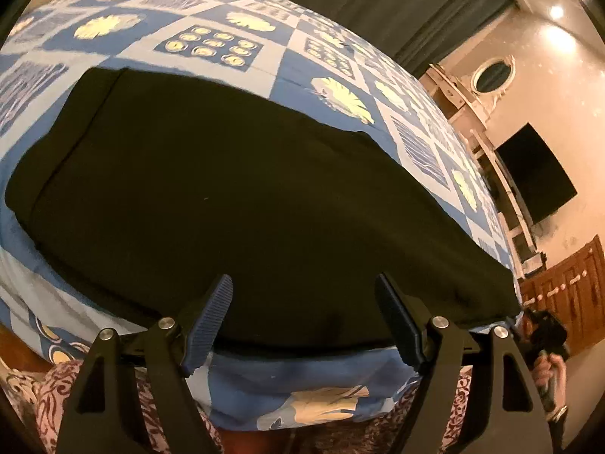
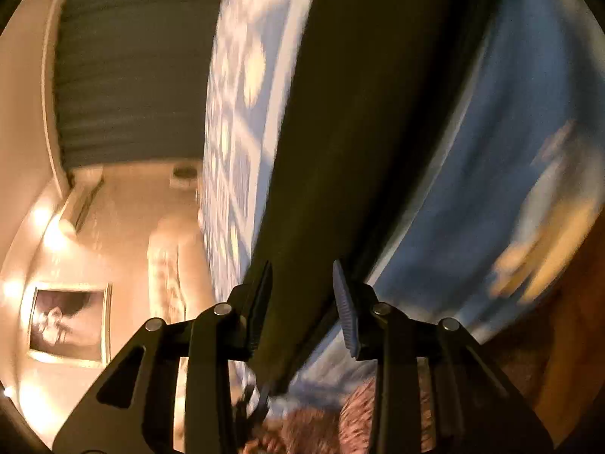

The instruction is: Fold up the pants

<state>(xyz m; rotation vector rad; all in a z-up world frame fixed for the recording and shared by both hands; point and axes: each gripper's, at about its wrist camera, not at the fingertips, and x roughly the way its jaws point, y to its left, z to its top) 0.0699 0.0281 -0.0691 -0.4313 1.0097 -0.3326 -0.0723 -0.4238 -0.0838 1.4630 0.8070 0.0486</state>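
Currently the black pants (image 1: 245, 196) lie flat, folded into a broad slab, on the blue patterned bedsheet (image 1: 211, 15), running along the bed's near edge with 1 end reaching the near right corner; left gripper (image 1: 302, 295) hovers over that near edge with its 2 fingers spread wide, nothing between the ribbed pads (image 1: 208, 321), fabric just beyond the tips; right wrist view is rolled sideways and motion-blurred; right gripper (image 2: 302, 283) has a narrow gap, dark pants edge (image 2: 340, 132) showing between the fingers, pads not visibly pressing it; framed picture (image 2: 68, 321) and dark curtain (image 2: 132, 68) behind.
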